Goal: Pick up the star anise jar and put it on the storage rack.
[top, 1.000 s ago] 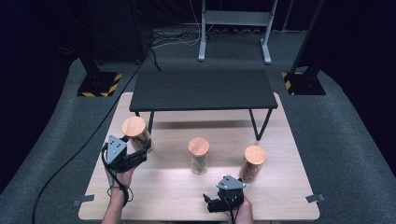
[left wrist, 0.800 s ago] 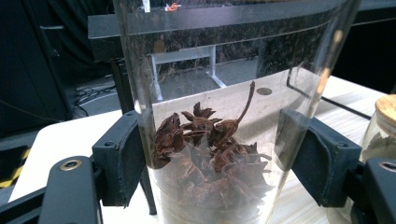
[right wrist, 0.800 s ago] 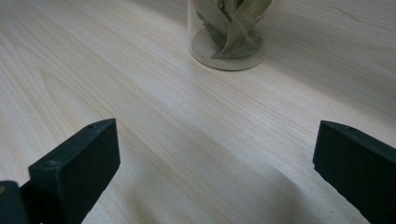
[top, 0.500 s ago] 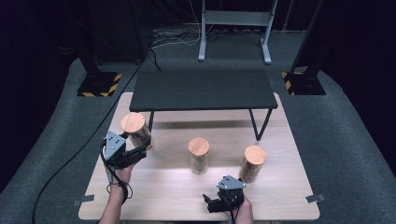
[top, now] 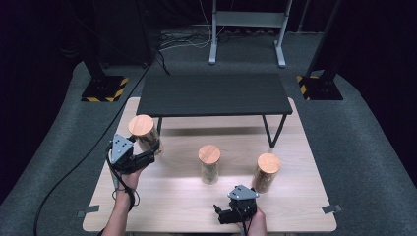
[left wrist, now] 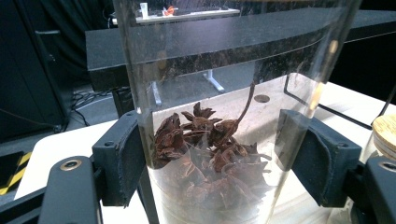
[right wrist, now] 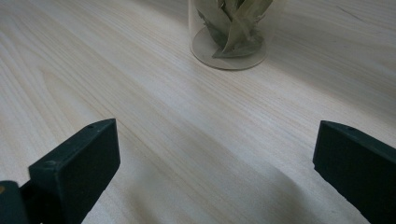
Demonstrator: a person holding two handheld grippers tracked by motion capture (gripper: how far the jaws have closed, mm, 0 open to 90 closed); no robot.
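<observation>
Three clear jars with round wooden lids stand on the pale wooden table point(top: 177, 206). My left gripper point(top: 150, 151) is shut on the left jar point(top: 141, 126). In the left gripper view its two black pads point(left wrist: 120, 161) press the glass of this jar point(left wrist: 210, 93) from both sides, and brown star anise point(left wrist: 205, 140) lies inside. I cannot tell whether the jar's base touches the table. My right gripper point(top: 222, 215) hovers low over the table's front edge, open point(right wrist: 210, 168) with bare wood between its jaws. A jar of green leaves point(right wrist: 229, 32) stands ahead of it.
The middle jar point(top: 209, 164) and the right jar point(top: 266, 172) stand apart on the table. A low black shelf on thin legs point(top: 214, 93) spans the table's far half. Dark carpet, stands with striped bases point(top: 103, 91) and cables lie beyond.
The left gripper and its jar have shifted slightly upward in the high view. The right gripper has stayed where it was.
</observation>
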